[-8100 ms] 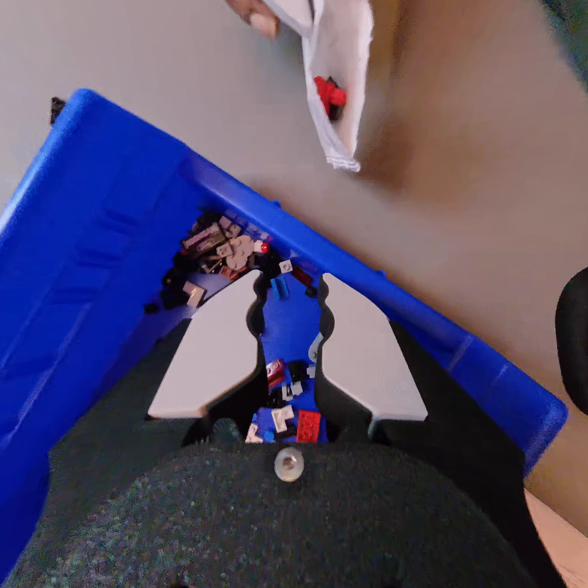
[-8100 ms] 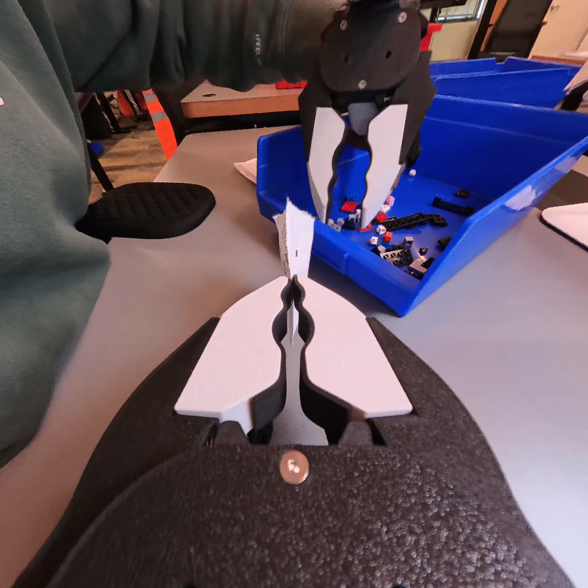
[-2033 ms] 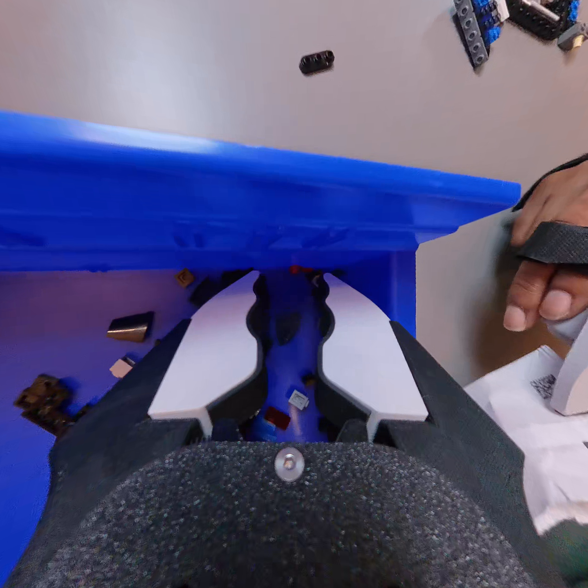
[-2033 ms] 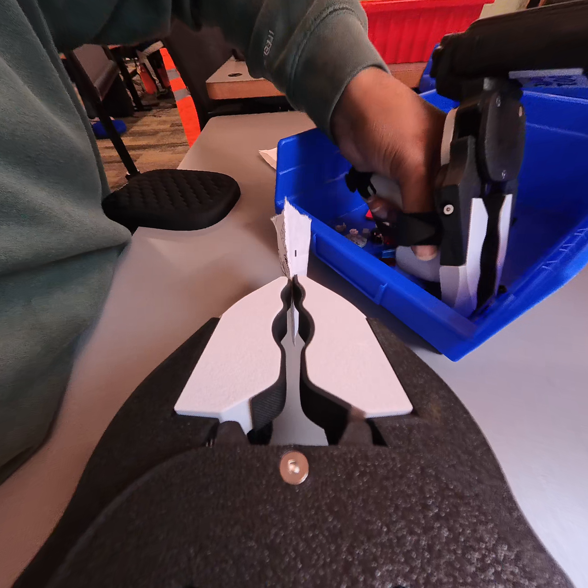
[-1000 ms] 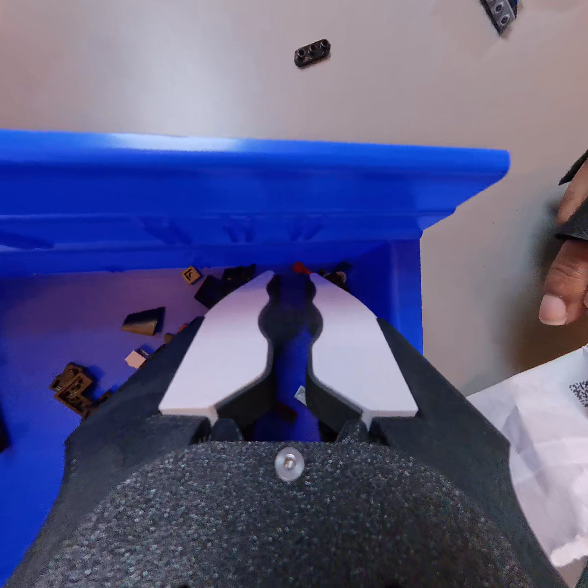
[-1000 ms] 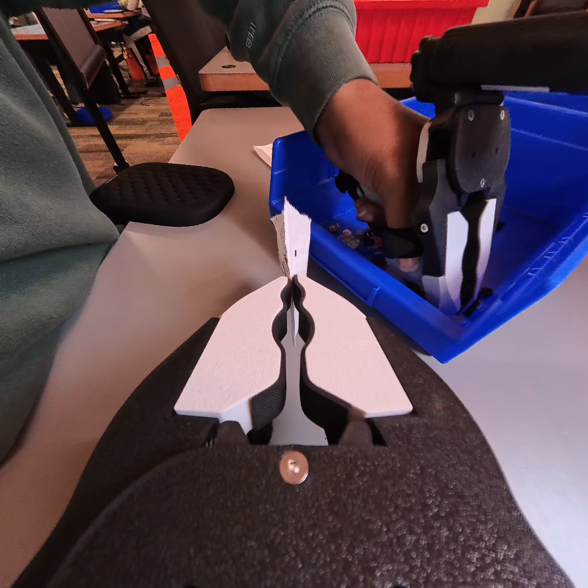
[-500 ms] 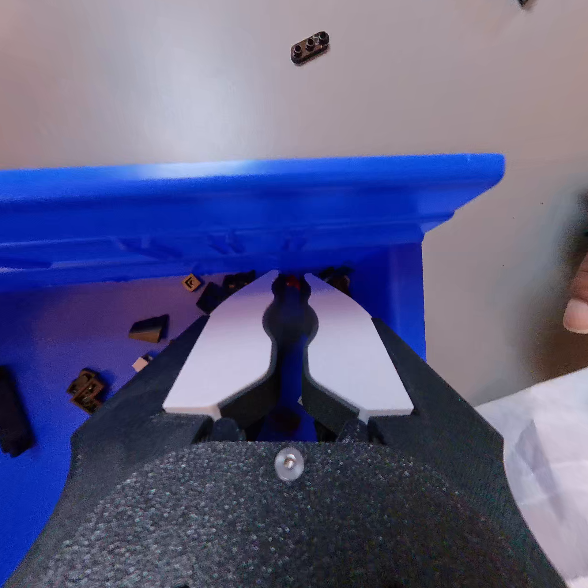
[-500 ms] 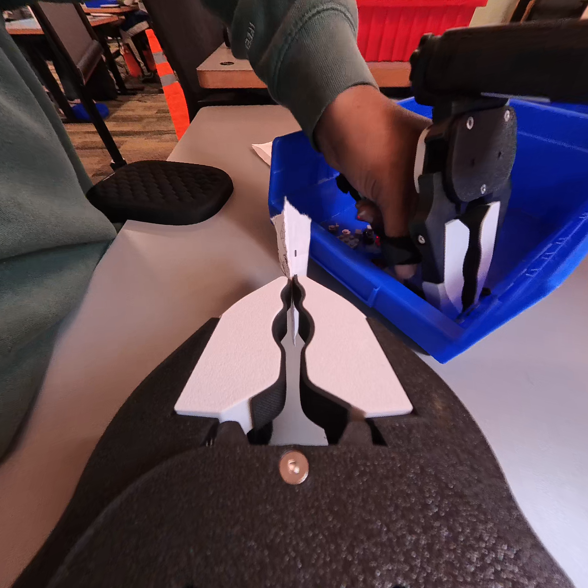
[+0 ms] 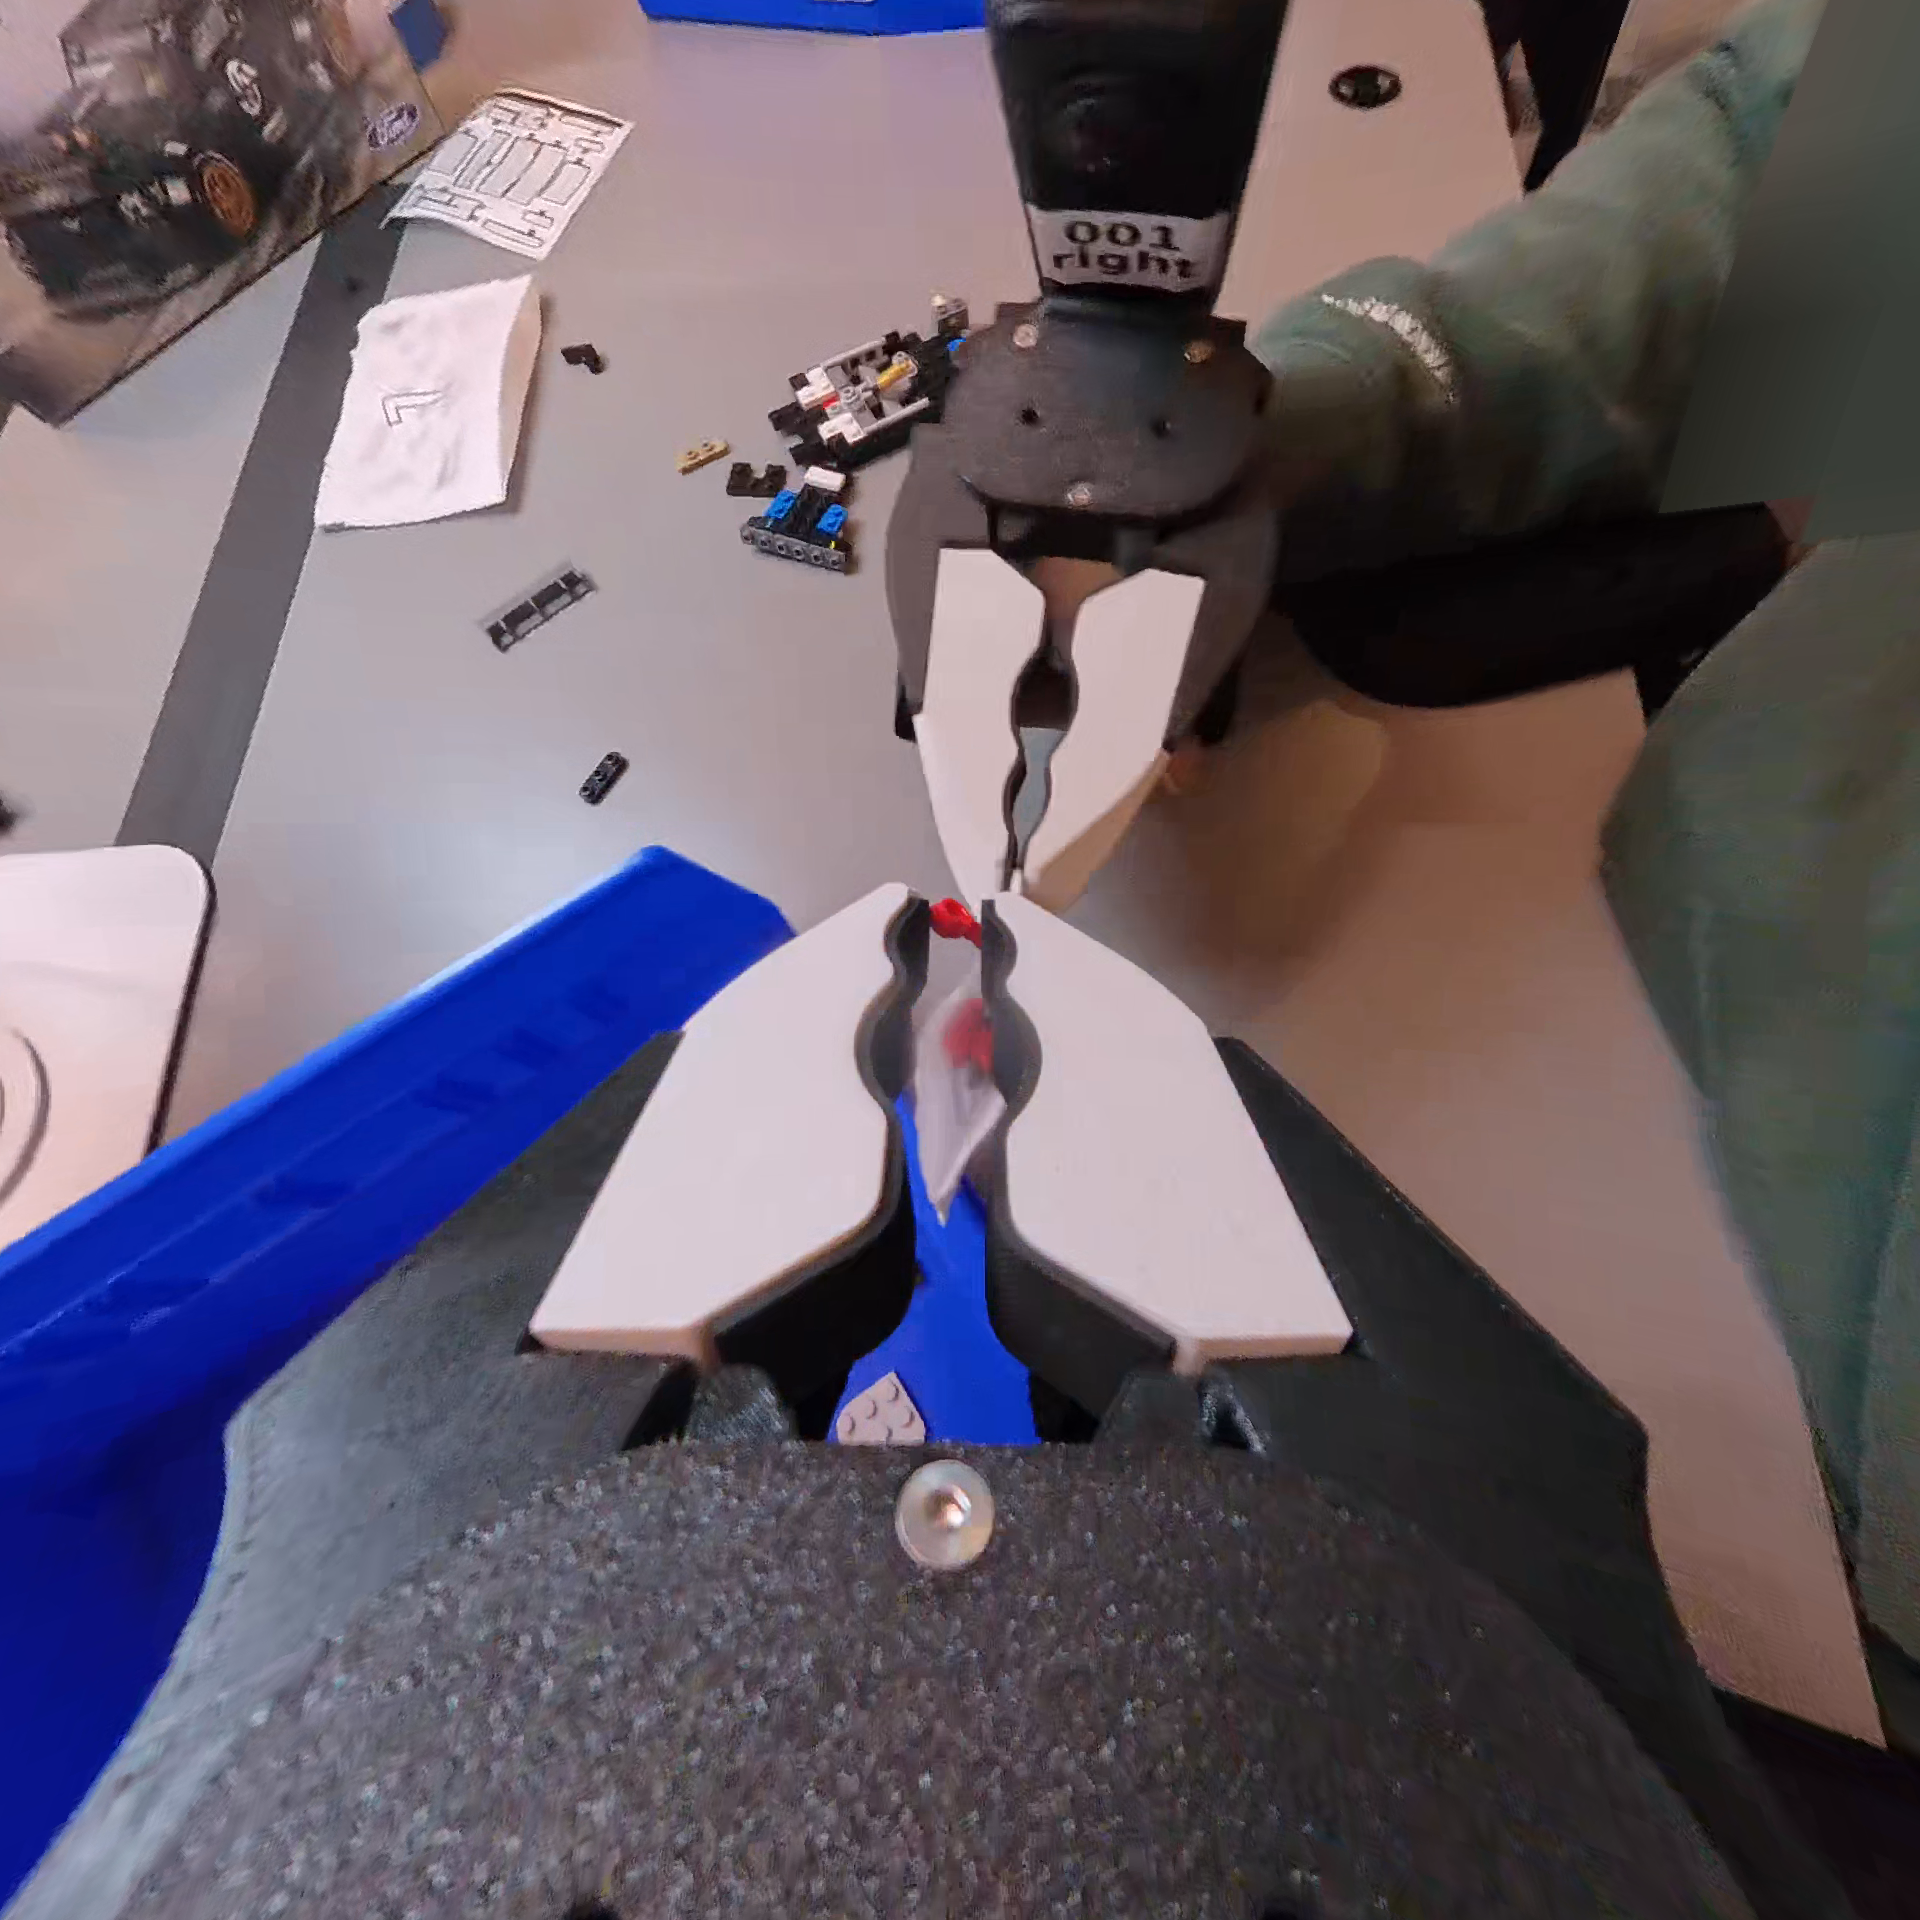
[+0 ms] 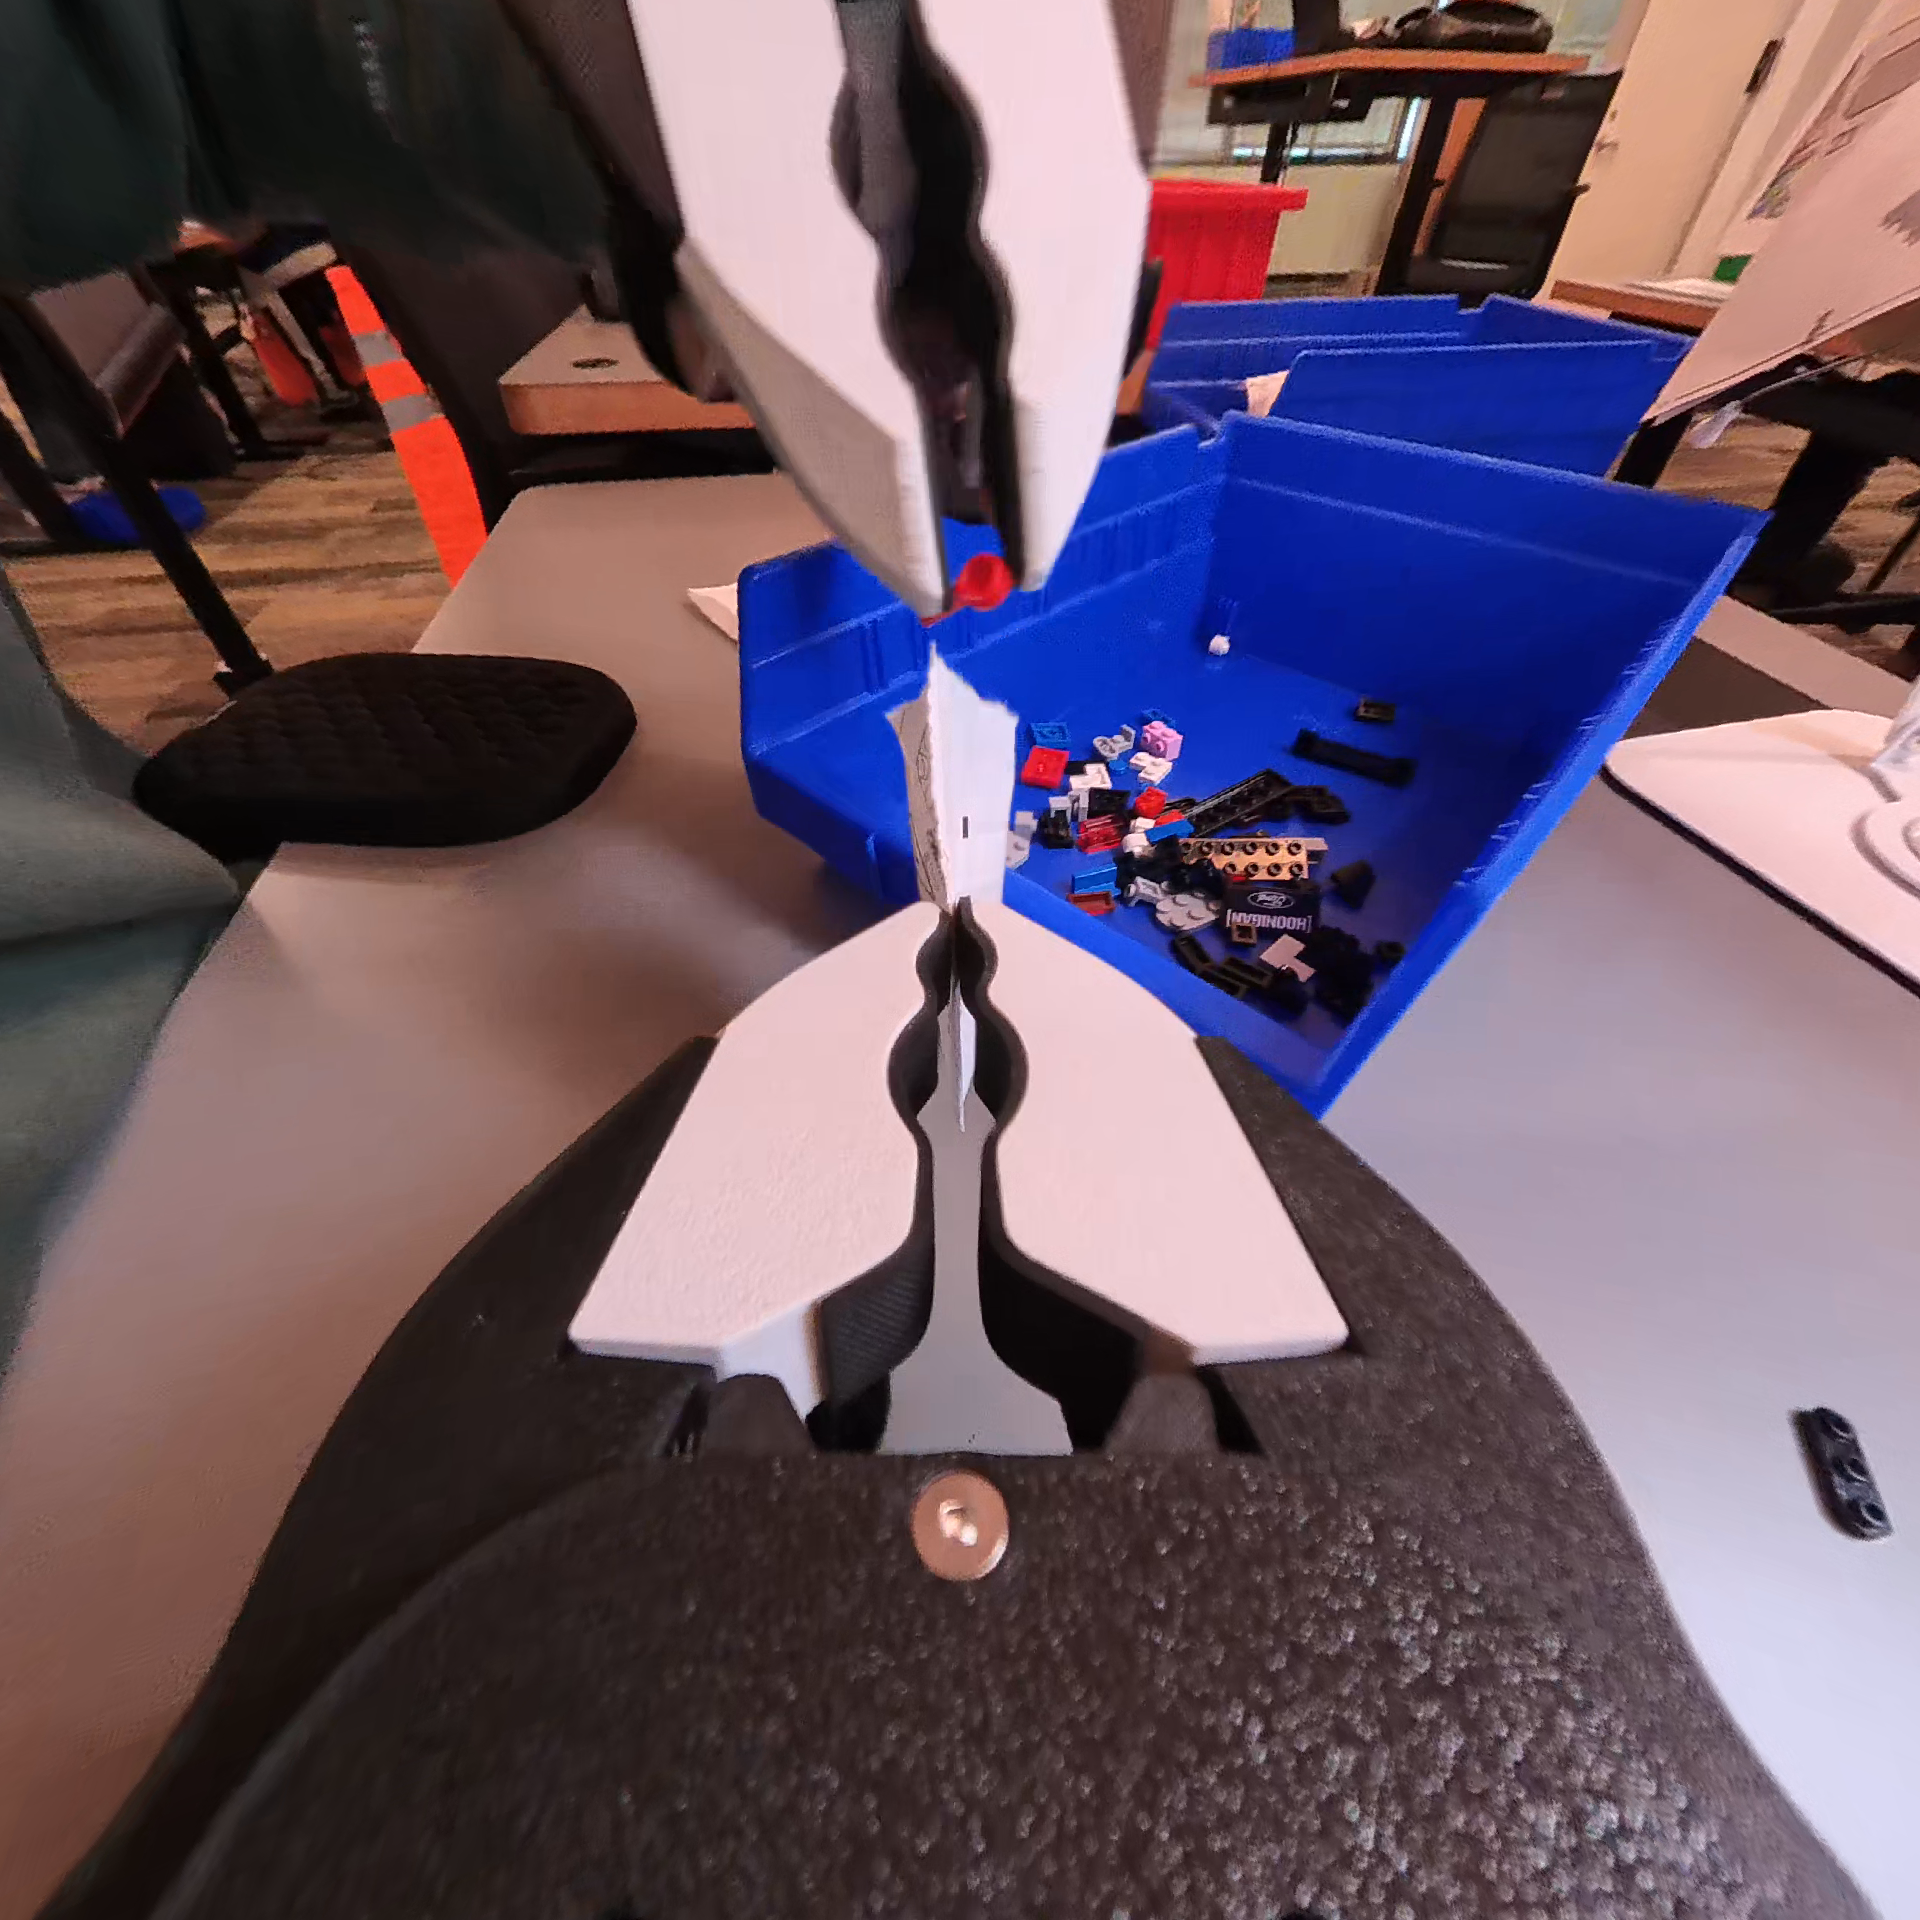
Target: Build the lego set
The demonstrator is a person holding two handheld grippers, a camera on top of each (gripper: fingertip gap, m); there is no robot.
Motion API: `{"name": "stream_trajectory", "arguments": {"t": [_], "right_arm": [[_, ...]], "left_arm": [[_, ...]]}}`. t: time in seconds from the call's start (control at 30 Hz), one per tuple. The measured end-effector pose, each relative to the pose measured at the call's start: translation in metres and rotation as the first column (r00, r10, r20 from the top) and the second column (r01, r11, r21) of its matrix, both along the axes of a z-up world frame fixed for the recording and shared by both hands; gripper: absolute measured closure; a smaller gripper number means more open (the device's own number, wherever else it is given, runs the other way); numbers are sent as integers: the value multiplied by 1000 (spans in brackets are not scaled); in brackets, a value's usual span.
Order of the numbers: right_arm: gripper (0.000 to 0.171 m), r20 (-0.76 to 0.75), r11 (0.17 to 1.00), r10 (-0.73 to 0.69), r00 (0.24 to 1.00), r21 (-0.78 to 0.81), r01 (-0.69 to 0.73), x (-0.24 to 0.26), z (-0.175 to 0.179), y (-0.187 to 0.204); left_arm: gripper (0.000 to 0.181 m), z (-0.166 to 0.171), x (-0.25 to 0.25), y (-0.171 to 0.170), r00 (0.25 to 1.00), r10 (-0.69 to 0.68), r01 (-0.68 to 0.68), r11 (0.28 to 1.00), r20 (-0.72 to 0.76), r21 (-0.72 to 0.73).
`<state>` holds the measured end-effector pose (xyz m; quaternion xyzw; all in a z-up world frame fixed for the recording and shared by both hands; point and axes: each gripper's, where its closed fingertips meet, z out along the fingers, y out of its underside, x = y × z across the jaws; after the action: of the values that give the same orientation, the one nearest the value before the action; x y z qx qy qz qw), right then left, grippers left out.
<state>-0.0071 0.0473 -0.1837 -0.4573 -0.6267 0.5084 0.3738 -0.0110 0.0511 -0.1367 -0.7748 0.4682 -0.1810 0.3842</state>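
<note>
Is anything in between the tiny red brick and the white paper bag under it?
Nothing visible. The small red plastic brick, pinched by the left tool, hangs just above the top edge of the white paper bag gripped by the right tool.

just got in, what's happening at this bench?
A person works a pair of tongs in each hand over a grey table. The left tongs pinch a small red piece, lifted above the rim of the blue bin of loose bricks. The right tongs are shut on a small white bag, its mouth directly below the red piece.
</note>
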Motion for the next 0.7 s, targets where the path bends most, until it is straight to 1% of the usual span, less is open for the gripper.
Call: {"name": "stream_trajectory", "arguments": {"t": [0.1, 0.23, 0.3, 0.43, 0.53, 0.6, 0.7], "right_arm": [[171, -51, 1000, 0, 999, -16, -1, 2, 9, 0], [171, -101, 999, 14, 995, -28, -17, 5, 18, -3], [171, -109, 1000, 13, 994, -24, -16, 5, 19, -4], [171, -115, 999, 26, 993, -25, -29, 4, 20, -8], [171, -123, 999, 24, 992, -22, -27, 4, 20, -8], [171, -132, 999, 25, 991, -32, -30, 4, 22, -8], [171, -144, 998, 29, 989, -52, -37, 5, 24, -9]], "left_arm": [[172, -6, -3, -8, 996, -15, 18, 999, -86, 36], [172, -7, -7, -10, 992, 9, 4, 996, -127, 94], [171, -9, -6, -14, 991, 4, 9, 995, -131, 100], [161, -7, -6, -20, 993, 15, -2, 994, -119, 113], [148, -1, -3, -27, 999, 11, -6, 995, -45, 101], [147, 1, -5, -29, 1000, 28, -28, 994, -5, 101], [145, -4, -6, -33, 1000, 31, -31, 992, 0, 122]]}}
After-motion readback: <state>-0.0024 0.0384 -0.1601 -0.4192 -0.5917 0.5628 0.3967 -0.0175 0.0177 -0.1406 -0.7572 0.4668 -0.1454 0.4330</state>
